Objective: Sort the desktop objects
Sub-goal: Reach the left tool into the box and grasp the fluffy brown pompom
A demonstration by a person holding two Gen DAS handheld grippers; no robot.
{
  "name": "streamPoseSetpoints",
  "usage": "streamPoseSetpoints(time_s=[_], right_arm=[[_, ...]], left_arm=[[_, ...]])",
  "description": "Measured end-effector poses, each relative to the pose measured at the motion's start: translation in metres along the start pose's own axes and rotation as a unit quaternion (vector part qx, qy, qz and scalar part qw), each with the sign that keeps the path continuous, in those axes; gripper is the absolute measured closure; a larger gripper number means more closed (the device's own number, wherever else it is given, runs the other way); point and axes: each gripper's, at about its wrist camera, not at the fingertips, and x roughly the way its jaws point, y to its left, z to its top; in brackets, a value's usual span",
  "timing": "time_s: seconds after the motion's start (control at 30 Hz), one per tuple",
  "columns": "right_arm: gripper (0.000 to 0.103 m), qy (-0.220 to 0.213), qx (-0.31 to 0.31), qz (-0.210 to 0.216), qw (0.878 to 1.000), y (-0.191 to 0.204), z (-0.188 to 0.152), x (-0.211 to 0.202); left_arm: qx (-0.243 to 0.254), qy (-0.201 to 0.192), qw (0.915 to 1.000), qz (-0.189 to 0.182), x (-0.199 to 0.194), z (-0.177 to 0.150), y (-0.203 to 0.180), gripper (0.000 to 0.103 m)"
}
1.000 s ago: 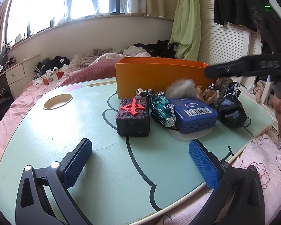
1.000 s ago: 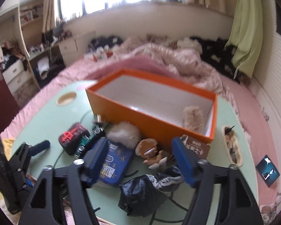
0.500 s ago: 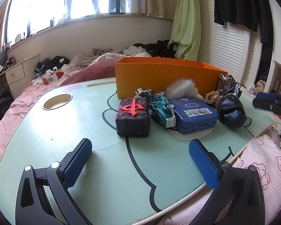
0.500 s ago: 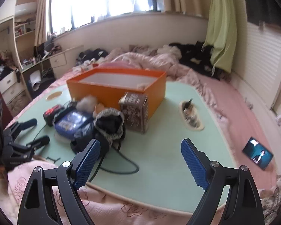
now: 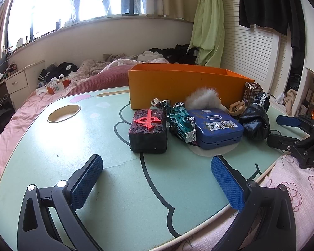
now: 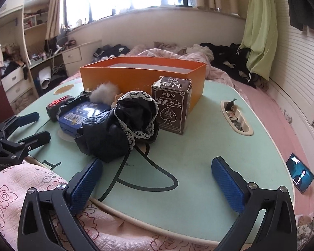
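Right gripper (image 6: 157,179): jaws opening, blue cross-hatched pads wide apart, nothing between them but bare mint-green table (image 6: 198,146). Left gripper (image 5: 157,182): pads equally spread, empty, over the same tabletop.

Just ahead of the right pads: crumpled glossy black bag (image 6: 119,129) with lace trim, touching a brown card box (image 6: 171,104) printed with a spade. Blue tin (image 5: 215,127), teal toy car (image 5: 180,121) and black block with red emblem (image 5: 148,131) side by side, clear only from the left wrist; partly hidden behind the bag from the right. White fur ball (image 5: 203,96) and tan figurine (image 5: 236,108) largely hidden. Orange box (image 6: 144,77) behind all; interior hidden in both views.
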Motion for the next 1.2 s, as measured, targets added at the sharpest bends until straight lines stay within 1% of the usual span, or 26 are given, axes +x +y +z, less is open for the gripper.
streamPoseSetpoints(time_s=[0.27,0.4,0.43,0.5,0.53,0.57,0.63,0.67,0.7,0.73,0.77,0.8,0.83,0.87,0.9,0.93,1.0,1.07,1.13,1.2], right_arm=[[0.0,-0.001,0.0,-0.001,1.0,0.002,0.0,0.002],[0.0,-0.003,0.001,0.0,1.0,0.002,0.0,0.002],[0.0,-0.003,0.001,0.0,1.0,0.001,0.0,0.002],[0.0,-0.004,0.0,0.004,1.0,0.001,0.0,0.002],[0.0,-0.004,0.0,0.005,1.0,0.001,0.0,0.002],[0.0,-0.004,0.0,0.005,1.0,0.001,0.0,0.002],[0.0,-0.004,0.0,0.004,1.0,0.001,0.0,0.002],[0.0,-0.004,0.0,0.004,1.0,0.001,0.0,0.002],[0.0,-0.004,0.0,0.005,1.0,0.001,0.0,0.002],[0.0,-0.005,0.0,0.005,1.0,0.001,0.0,0.002],[0.0,-0.005,0.001,0.005,1.0,0.001,0.0,0.002],[0.0,-0.005,0.0,0.005,1.0,0.001,0.0,0.002],[0.0,-0.005,0.0,0.005,1.0,0.001,0.0,0.002],[0.0,-0.005,0.0,0.005,1.0,0.001,0.0,0.002],[0.0,-0.006,0.0,0.006,1.0,0.001,0.0,0.002],[0.0,-0.006,0.0,0.006,1.0,0.001,0.001,0.002],[0.0,-0.008,0.001,0.008,1.0,0.0,0.0,0.002],[0.0,-0.009,0.001,0.009,1.0,0.0,0.0,0.002],[0.0,-0.01,0.001,0.01,1.0,0.0,-0.001,0.003],[0.0,-0.011,0.001,0.011,1.0,-0.001,-0.001,0.003]], left_arm=[[-0.001,0.003,1.0,0.0,0.001,0.001,0.001,0.0],[-0.011,0.025,0.9996,0.007,-0.001,0.011,0.001,0.0],[-0.019,0.013,0.9997,0.013,-0.009,0.019,0.001,0.0],[-0.021,-0.037,0.9991,0.01,-0.032,0.038,-0.001,0.0],[-0.012,-0.063,0.9979,0.006,-0.043,0.053,-0.004,0.0],[0.0,-0.077,0.997,0.003,-0.049,0.068,-0.009,0.0],[0.025,-0.085,0.9961,-0.005,-0.051,0.099,-0.022,0.0],[0.037,-0.077,0.9962,-0.016,-0.046,0.119,-0.03,0.0],[0.044,-0.062,0.9966,-0.032,-0.039,0.134,-0.036,0.0],[0.047,-0.038,0.9967,-0.055,-0.028,0.149,-0.042,0.001],[0.045,-0.004,0.9953,-0.086,-0.011,0.166,-0.049,0.001],[0.038,0.033,0.992,-0.116,0.008,0.179,-0.055,0.007],[0.029,0.074,0.9869,-0.141,0.029,0.19,-0.062,0.014],[0.019,0.12,0.9796,-0.16,0.054,0.199,-0.07,0.019],[0.013,0.152,0.9745,-0.165,0.073,0.203,-0.079,0.029],[0.011,0.181,0.9702,-0.161,0.093,0.205,-0.088,0.036],[0.008,0.235,0.9609,-0.147,0.137,0.206,-0.101,0.037],[-0.006,0.283,0.9483,-0.143,0.172,0.202,-0.111,0.037],[-0.022,0.31,0.9402,-0.14,0.193,0.198,-0.117,0.037],[-0.029,0.319,0.9384,-0.129,0.204,0.192,-0.121,0.037]])
